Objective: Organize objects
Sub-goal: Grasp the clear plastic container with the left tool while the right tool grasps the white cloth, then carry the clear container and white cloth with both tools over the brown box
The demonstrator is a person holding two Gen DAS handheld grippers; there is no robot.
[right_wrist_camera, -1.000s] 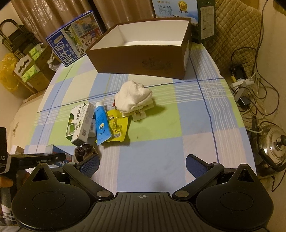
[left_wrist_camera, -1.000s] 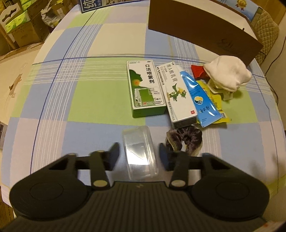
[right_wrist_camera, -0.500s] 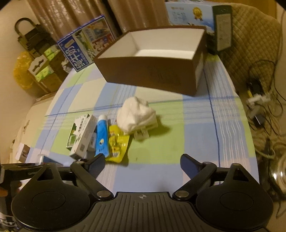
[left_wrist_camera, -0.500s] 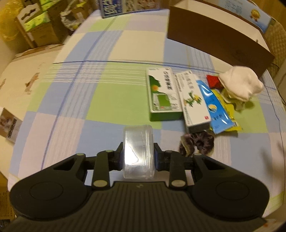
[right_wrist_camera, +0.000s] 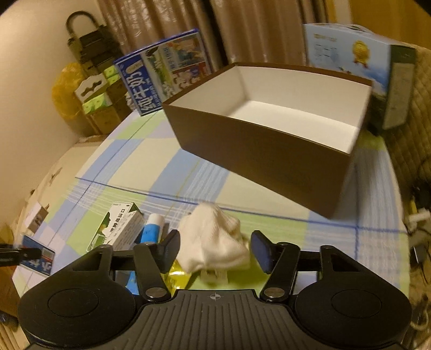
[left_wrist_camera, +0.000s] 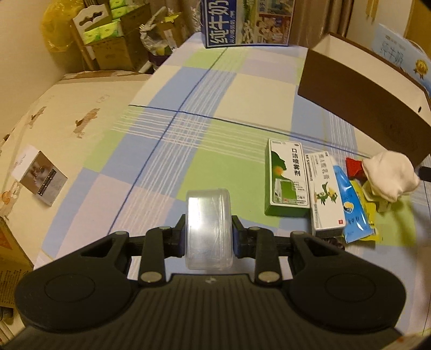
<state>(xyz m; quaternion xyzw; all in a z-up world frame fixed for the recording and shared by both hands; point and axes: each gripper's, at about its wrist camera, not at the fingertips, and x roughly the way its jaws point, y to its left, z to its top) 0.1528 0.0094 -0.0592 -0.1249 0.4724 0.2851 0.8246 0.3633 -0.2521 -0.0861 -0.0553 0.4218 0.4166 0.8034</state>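
- The step in hand looks like the picking stage of the tidy-up: both claws are at their own item, and the brown box (right_wrist_camera: 269, 150) at the far end of the bench (left_wrist_camera: 215, 172) reads as the place things are meant to go; its white inside shows nothing in it.
- Nearest, the left claw (left_wrist_camera: 208, 237) is pinched tight on the clear plastic case (left_wrist_camera: 208, 228), a pad pressed on each long side. The case appears lifted off the checked cloth, well short of the brown box and to its left.
- The right claw (right_wrist_camera: 214, 250) stands about half wide and its jaws are closing, with the white cloth bundle (right_wrist_camera: 215, 242) between them. The pads do not seem to press on it yet, so I would not call it held.
- The bundle sits on the yellow packet (left_wrist_camera: 369, 204), just short of the brown box's near wall.
- Beside the bundle, farther from the box, lie the blue tube (left_wrist_camera: 350, 204), the white carton (left_wrist_camera: 323, 193) and the green carton (left_wrist_camera: 285, 177), side by side and touching.
- Next move, as I judge it: finish the squeeze on the soft bundle without snagging the packet beneath, then carry both loads over the box's rim.
- A milk carton (left_wrist_camera: 247, 24) stands at the bench's far edge, left of the box.
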